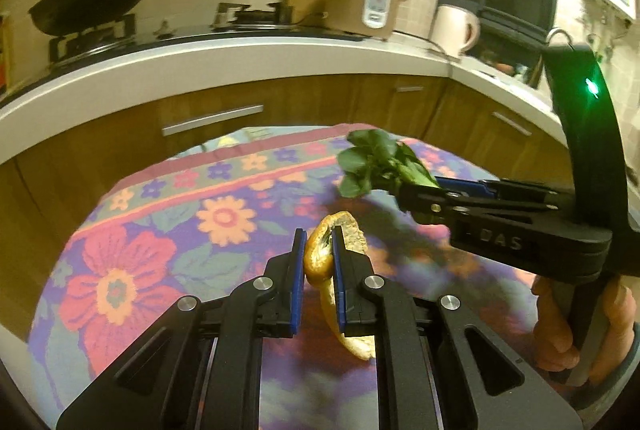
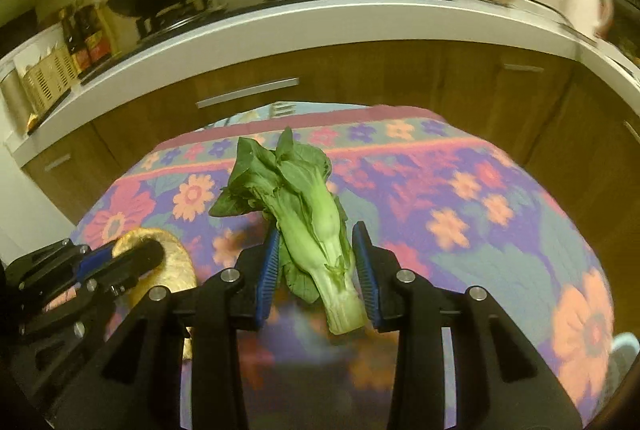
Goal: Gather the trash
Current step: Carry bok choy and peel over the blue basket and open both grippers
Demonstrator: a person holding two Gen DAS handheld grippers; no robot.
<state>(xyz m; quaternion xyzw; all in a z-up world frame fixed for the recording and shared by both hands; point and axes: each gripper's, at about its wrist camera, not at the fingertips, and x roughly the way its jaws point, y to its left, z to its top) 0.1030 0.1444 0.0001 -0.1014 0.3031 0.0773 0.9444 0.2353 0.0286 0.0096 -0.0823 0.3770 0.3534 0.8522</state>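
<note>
My left hand-held gripper (image 1: pixel 319 244) is pinched nearly shut on a curled yellow peel (image 1: pixel 336 230), lifted above the flowered cloth (image 1: pixel 120 270) on the desk. My right hand-held gripper (image 2: pixel 316 258) has a green leafy vegetable (image 2: pixel 316 214) clamped between its blue pads (image 2: pixel 268 266), stem end toward me, also clear of the cloth.

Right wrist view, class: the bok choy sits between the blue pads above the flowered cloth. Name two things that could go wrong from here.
1. The bok choy hangs tilted in the right hand-held gripper, pinched low on its stalk; the leafy top could make it swing or slip onto the flowered cloth.
2. The left hand-held gripper holds the peel by a thin curled edge, which might tear or slide out.
</note>
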